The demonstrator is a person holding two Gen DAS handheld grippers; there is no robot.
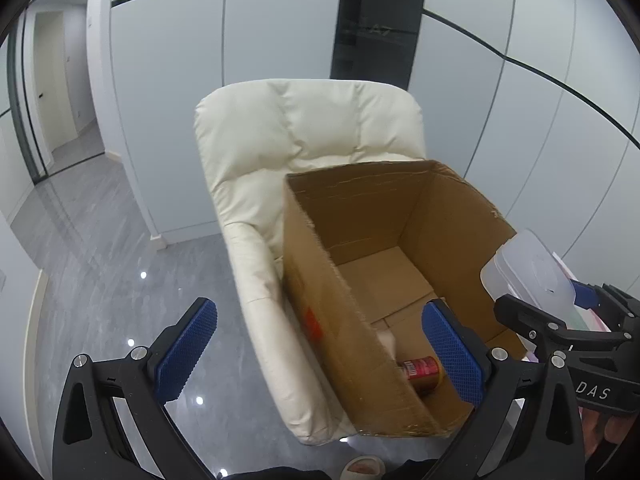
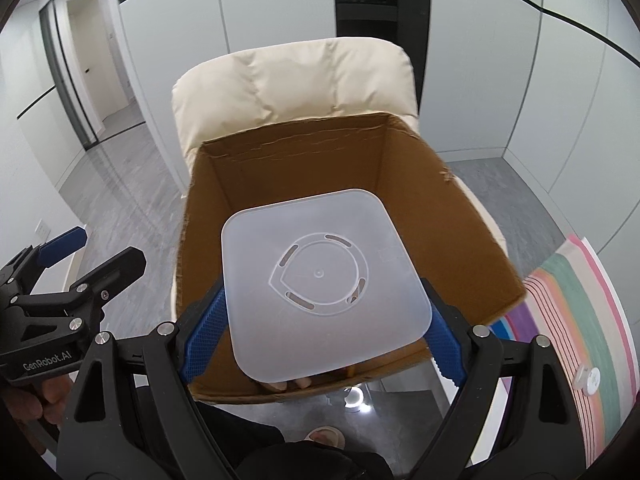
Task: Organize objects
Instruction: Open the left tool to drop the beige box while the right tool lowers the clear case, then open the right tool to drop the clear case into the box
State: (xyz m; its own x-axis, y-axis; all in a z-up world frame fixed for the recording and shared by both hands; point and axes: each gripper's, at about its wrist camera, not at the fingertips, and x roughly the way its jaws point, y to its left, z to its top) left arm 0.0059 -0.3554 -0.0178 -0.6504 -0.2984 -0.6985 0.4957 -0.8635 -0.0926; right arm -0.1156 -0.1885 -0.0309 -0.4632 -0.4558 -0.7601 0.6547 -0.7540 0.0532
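Observation:
An open cardboard box (image 1: pixel 352 216) (image 2: pixel 472 224) stands on a cream armchair (image 1: pixel 304 128) (image 2: pixel 288 76). A red can (image 1: pixel 420 368) lies on the box floor near its front wall. My right gripper (image 2: pixel 324 340) is shut on a translucent square plastic container (image 2: pixel 324 284), bottom toward the camera, held over the box opening. It also shows in the left wrist view (image 1: pixel 532 272) at the box's right rim. My left gripper (image 1: pixel 320 352) is open and empty, straddling the box's left wall, its right pad (image 1: pixel 452 356) inside the box.
Glossy grey floor (image 1: pixel 100 260) lies to the left of the chair. A rainbow-striped mat (image 2: pixel 580 312) with a small white object (image 2: pixel 588 380) lies at the right. White wall panels and a dark column (image 1: pixel 380 20) stand behind the chair. A slippered foot (image 2: pixel 326 438) is below.

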